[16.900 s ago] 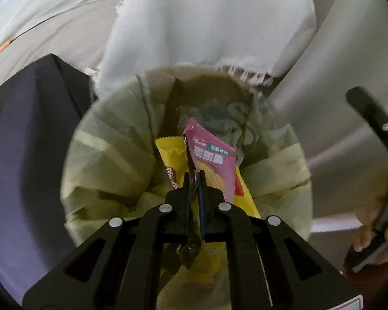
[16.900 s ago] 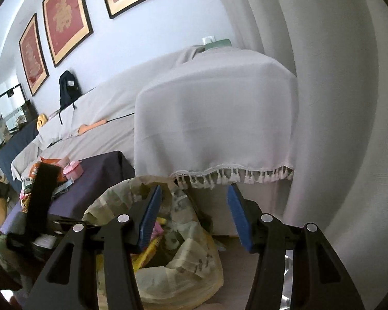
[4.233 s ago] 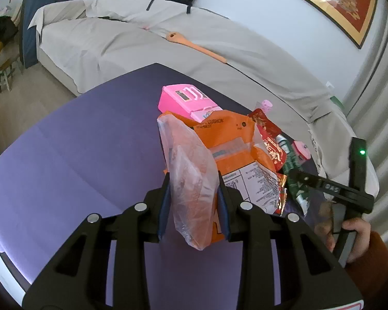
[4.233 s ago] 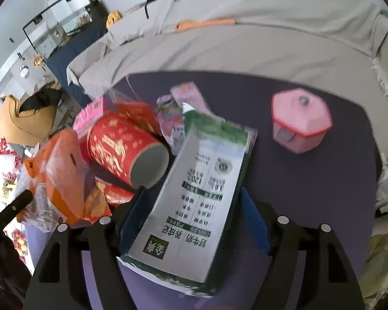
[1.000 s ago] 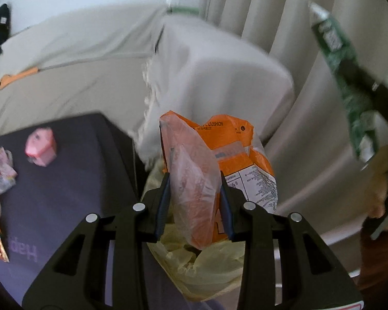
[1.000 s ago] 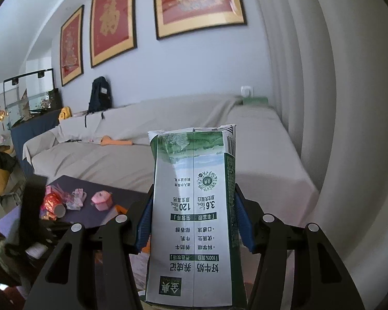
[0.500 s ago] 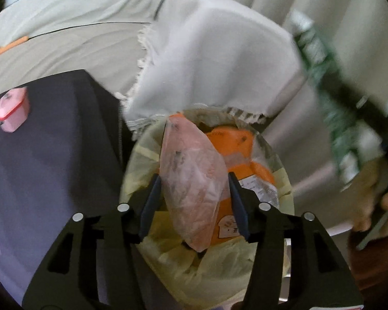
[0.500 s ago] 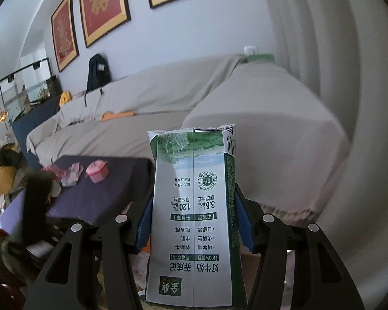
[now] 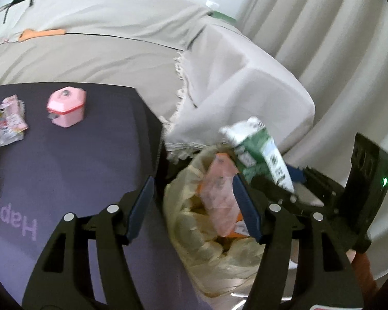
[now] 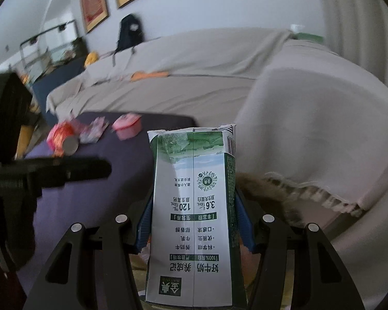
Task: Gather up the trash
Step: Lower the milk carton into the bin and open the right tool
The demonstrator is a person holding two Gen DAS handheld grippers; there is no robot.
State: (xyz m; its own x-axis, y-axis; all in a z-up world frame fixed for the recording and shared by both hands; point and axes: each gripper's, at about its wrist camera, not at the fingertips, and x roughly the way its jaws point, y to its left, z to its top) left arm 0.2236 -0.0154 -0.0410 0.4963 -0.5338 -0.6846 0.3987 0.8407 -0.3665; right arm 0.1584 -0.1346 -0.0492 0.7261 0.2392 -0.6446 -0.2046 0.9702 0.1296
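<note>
One orange packet (image 9: 219, 196) lies inside trash bag (image 9: 194, 235).

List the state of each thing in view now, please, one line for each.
left gripper: open, jaws just opening, empty
orange packet: released, lying in the bag
trash bag: open, partly filled
right gripper: shut on milk carton
milk carton: held, top torn open

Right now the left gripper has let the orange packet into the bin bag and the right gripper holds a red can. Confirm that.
Not a can: the right gripper is clamped on a green-and-white milk carton, as the right wrist view shows. The rest stands.
</note>
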